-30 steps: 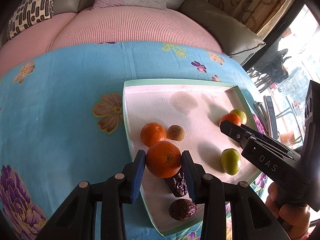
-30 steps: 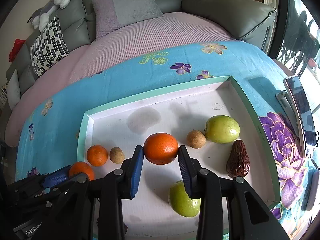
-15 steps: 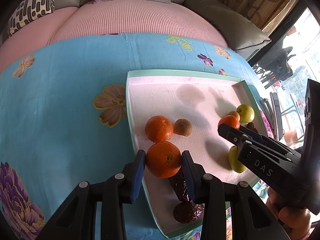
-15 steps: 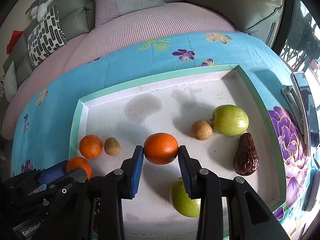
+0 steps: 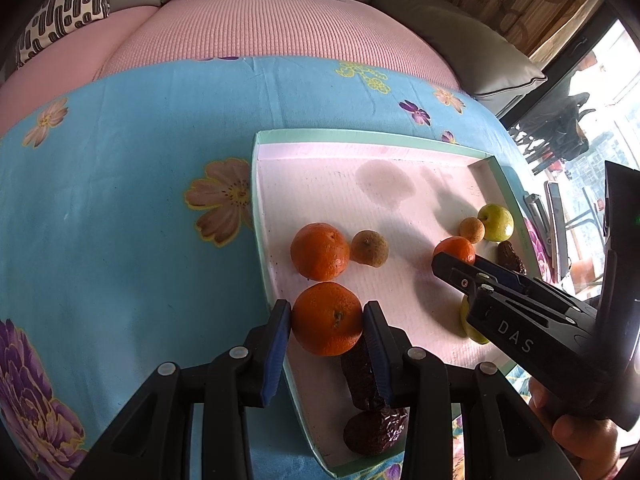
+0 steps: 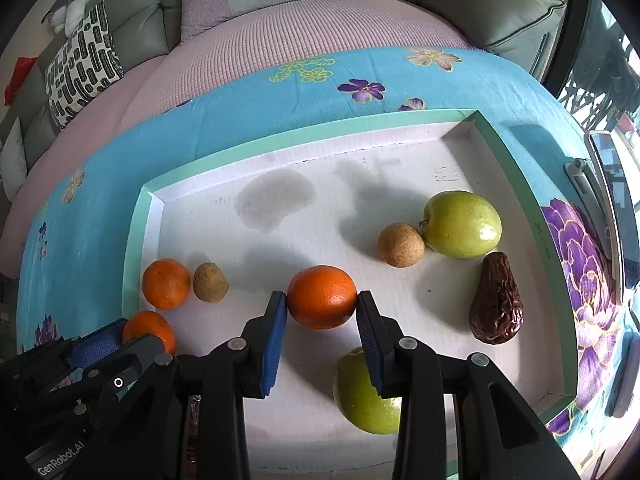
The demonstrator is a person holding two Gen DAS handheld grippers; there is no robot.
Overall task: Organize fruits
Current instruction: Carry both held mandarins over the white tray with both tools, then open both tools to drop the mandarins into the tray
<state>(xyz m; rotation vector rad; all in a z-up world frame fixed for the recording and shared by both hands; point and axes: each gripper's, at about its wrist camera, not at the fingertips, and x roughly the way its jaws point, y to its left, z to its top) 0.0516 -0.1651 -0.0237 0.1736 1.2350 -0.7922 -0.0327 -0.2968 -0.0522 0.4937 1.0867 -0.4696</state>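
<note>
A white tray with a green rim (image 5: 256, 184) (image 6: 280, 138) lies on a blue floral cloth. My left gripper (image 5: 326, 309) is shut on an orange (image 5: 327, 322) above the tray's left rim. Just beyond it lie a loose orange (image 5: 319, 251) and a small brown fruit (image 5: 370, 247). Two dark dates (image 5: 362, 376) lie under its right finger. My right gripper (image 6: 321, 300) is shut on another orange (image 6: 322, 294) over the tray's middle. A green apple (image 6: 462, 224), a round brown fruit (image 6: 401, 245) and a date (image 6: 496, 304) lie at the right. A second apple (image 6: 366, 392) lies under the right gripper.
A phone on a metal stand (image 6: 608, 184) sits beyond the tray's right rim. A pink-covered sofa seat (image 5: 280, 24) with cushions lies behind the cloth. A person's hand (image 5: 576, 436) holds the right gripper's handle at the lower right of the left wrist view.
Each gripper keeps its orange. The tray has slid slightly upward in both views as the grippers drifted back toward its near side. The fruits on the tray have not moved.
</note>
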